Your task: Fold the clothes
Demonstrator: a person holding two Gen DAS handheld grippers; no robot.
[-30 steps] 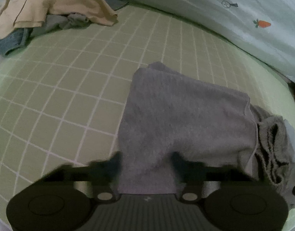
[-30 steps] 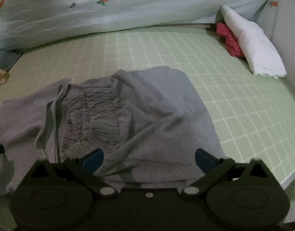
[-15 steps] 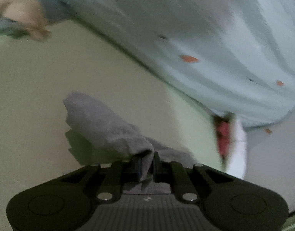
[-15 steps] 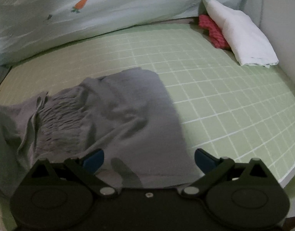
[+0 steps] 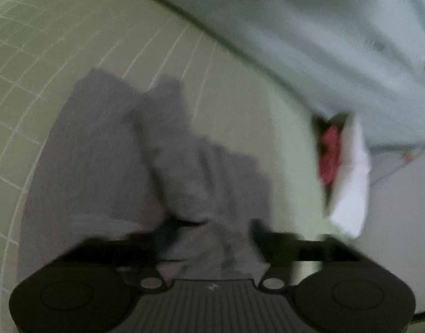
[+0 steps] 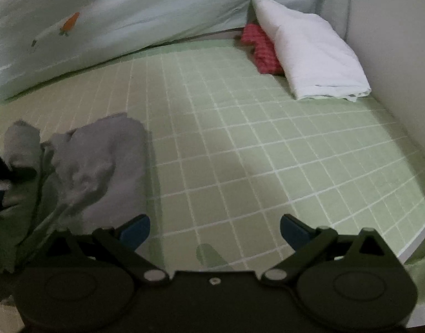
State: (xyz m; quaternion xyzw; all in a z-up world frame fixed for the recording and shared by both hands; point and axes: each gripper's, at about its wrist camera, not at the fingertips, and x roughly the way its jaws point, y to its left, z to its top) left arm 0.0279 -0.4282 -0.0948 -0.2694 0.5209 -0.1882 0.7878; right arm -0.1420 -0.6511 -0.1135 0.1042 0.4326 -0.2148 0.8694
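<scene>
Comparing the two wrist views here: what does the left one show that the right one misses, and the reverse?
Only the left wrist view shows the left gripper, jaws opening, gray garment lying between them. Only the right wrist view shows the right gripper, open over bare green checked sheet. Both show the garment, sheet, carrot-print bedding, red cloth and folded white cloth.

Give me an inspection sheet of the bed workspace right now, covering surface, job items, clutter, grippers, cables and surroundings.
Surface: green checked sheet.
Job's things: grey garment bunched at the left, partly folded.
Clutter: folded white cloth over a red cloth in the far corner.
Grippers: left gripper opening, grey fabric between its jaws; right gripper open, empty.
Cables: nothing seen.
Surroundings: pale carrot-print quilt behind, white wall at right.
</scene>
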